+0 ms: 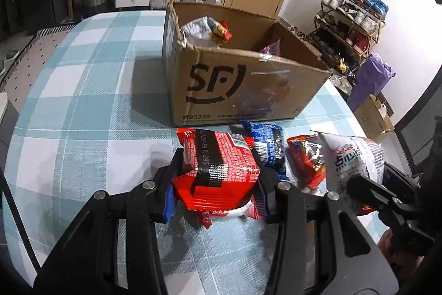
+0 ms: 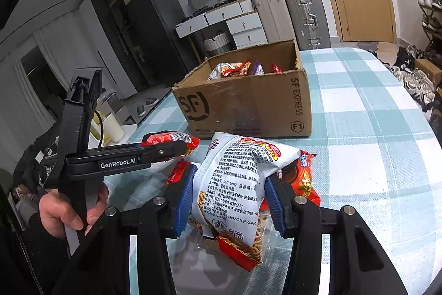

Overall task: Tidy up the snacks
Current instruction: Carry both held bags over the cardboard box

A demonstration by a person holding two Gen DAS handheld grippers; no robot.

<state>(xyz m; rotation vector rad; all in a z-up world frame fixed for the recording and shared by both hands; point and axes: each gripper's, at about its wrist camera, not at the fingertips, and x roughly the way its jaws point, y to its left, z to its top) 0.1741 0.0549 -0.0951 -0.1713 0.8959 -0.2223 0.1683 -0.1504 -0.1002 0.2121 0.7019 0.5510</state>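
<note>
On the checked surface (image 1: 83, 101), cardboard box (image 1: 243, 85) at upper centre of frame; left hand-held gripper (image 1: 221, 179) clamps a red snack pack (image 1: 218, 165), right hand-held gripper (image 2: 229, 201) pinches a white noodle bag (image 2: 234, 184): carry both clear over the rim before letting go.

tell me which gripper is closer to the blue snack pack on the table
Left. The left gripper, shut on a red packet, sits right beside the blue pack; the right gripper holds a white bag farther off.
</note>
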